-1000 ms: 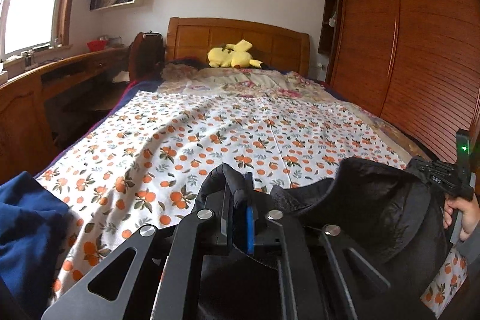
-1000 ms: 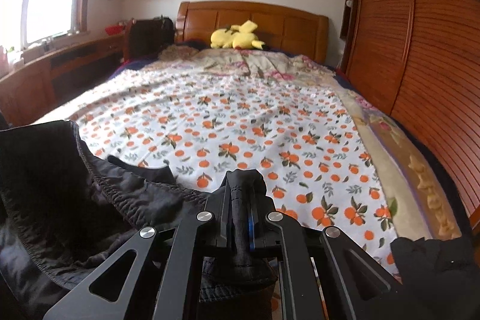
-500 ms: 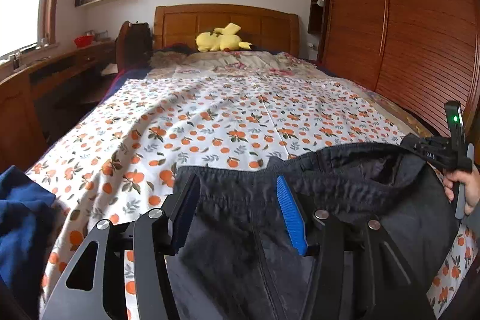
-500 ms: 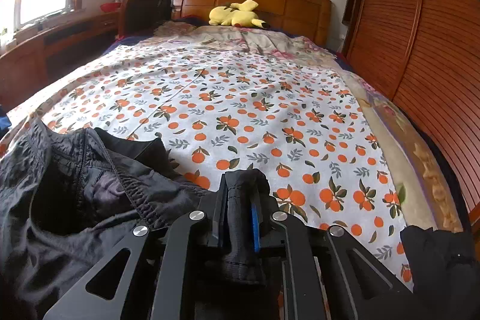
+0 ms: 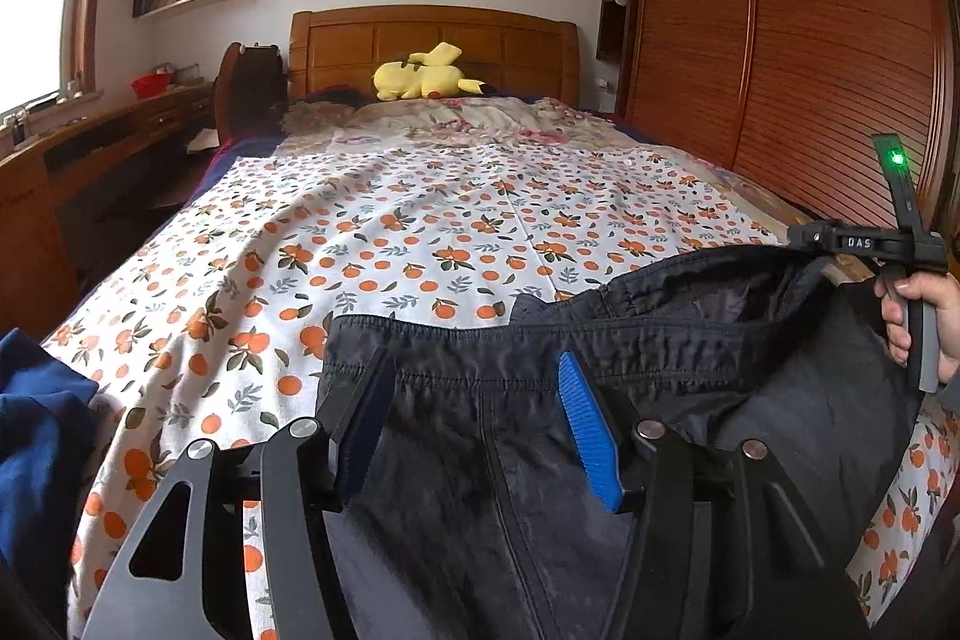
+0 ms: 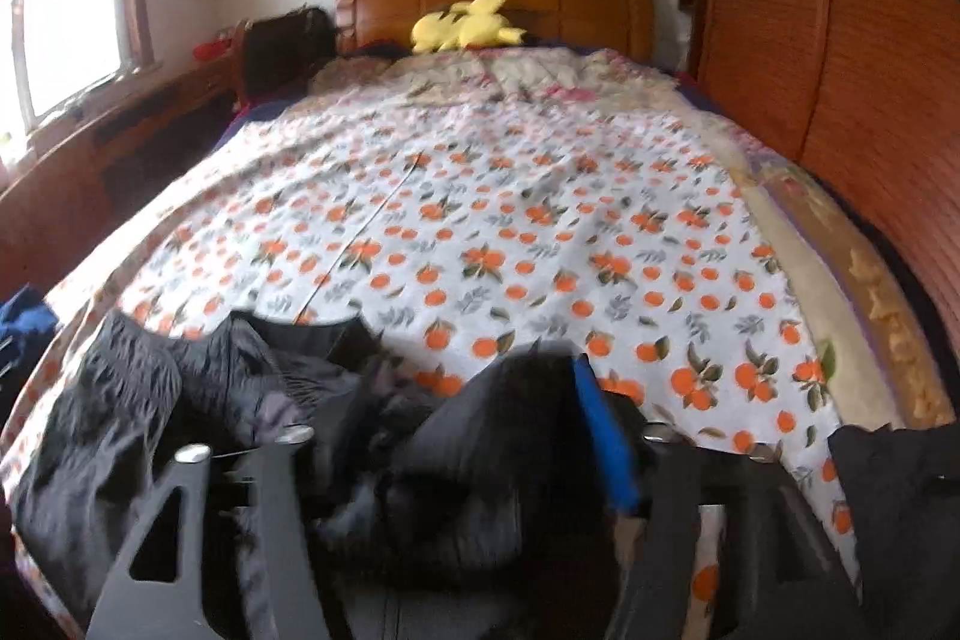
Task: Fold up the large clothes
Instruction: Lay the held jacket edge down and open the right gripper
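Note:
Black trousers [image 5: 690,358] lie at the near end of the bed [image 5: 420,232], waistband toward the headboard. My left gripper [image 5: 474,400] hovers just over the waistband's left part. Its jaws are opening, and the cloth lies under and between them without being pinched. In the blurred right wrist view, my right gripper [image 6: 474,400] is opening wide. A bunch of the black trousers [image 6: 456,448] sits loose between its fingers, beside the blue pad [image 6: 600,436]. A person's hand [image 5: 918,316] holds that gripper's handle at the right edge of the left wrist view.
A blue garment [image 5: 36,436] is heaped at the bed's near left corner and another dark garment [image 6: 900,490] at the near right. A yellow plush toy [image 5: 420,73] lies by the headboard. A wooden wardrobe [image 5: 810,40] lines the right side, a desk [image 5: 90,142] the left.
Both grippers were shut on the trousers' waistband. The left opened first, then the right, and the waistband dropped flat onto the bed. The left gripper sank lower.

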